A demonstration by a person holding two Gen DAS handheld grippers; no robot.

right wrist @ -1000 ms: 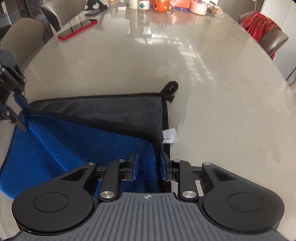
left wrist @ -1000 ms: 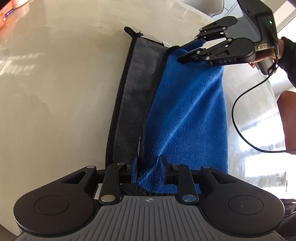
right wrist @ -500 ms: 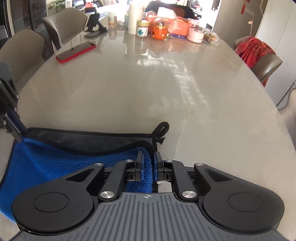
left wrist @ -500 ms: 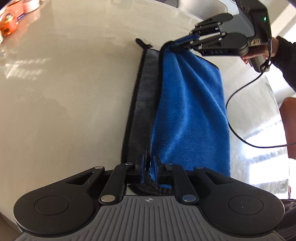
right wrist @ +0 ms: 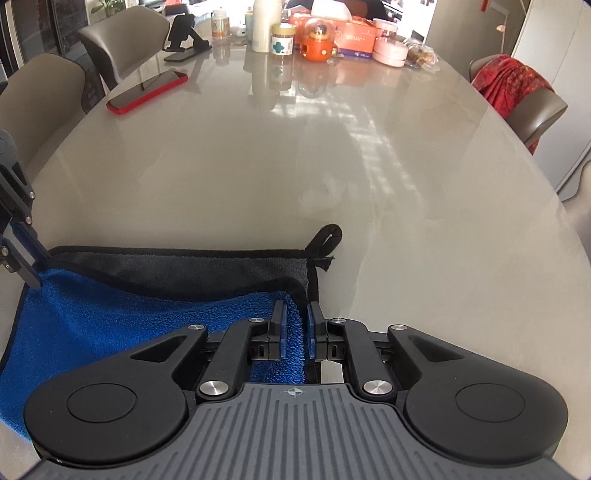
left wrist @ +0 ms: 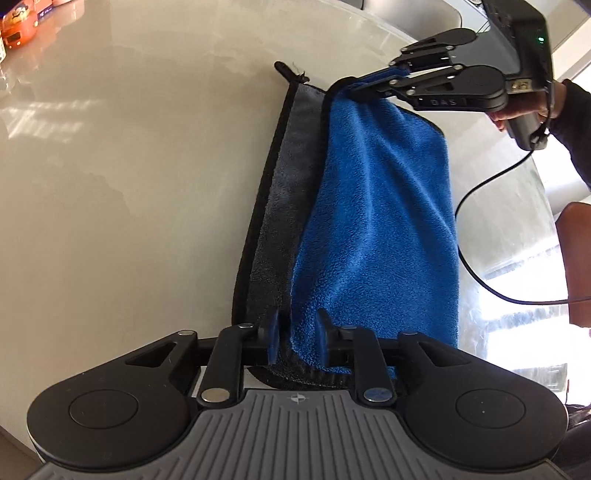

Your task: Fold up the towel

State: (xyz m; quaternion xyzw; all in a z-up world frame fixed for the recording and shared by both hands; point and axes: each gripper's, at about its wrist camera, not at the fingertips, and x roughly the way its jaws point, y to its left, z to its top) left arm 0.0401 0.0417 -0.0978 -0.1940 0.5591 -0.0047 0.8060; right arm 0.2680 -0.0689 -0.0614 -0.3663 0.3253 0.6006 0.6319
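Note:
The towel [left wrist: 373, 221] is blue on one face and grey with black trim on the other. It lies on the beige table, its blue half folded over the grey, with a grey strip [left wrist: 284, 192] still showing. My left gripper [left wrist: 295, 328] has its jaws parted around the near corner fold. My right gripper [right wrist: 295, 321] has its jaws slightly apart with the other corner [right wrist: 291, 317] between them; it also shows in the left wrist view [left wrist: 354, 86]. The towel's hanging loop [right wrist: 327, 240] lies flat beyond it.
A red phone [right wrist: 147, 90] lies far left on the table [right wrist: 295, 166]. Jars, an orange pot and boxes [right wrist: 317, 35] stand at the far end. Chairs [right wrist: 37, 107] flank the table, one with red cloth [right wrist: 509, 85]. A black cable [left wrist: 480, 280] trails from the right gripper.
Both grippers were closed on the towel corners half a second ago; now both jaws have parted. The folded blue edge has come down closer to the far grey edge.

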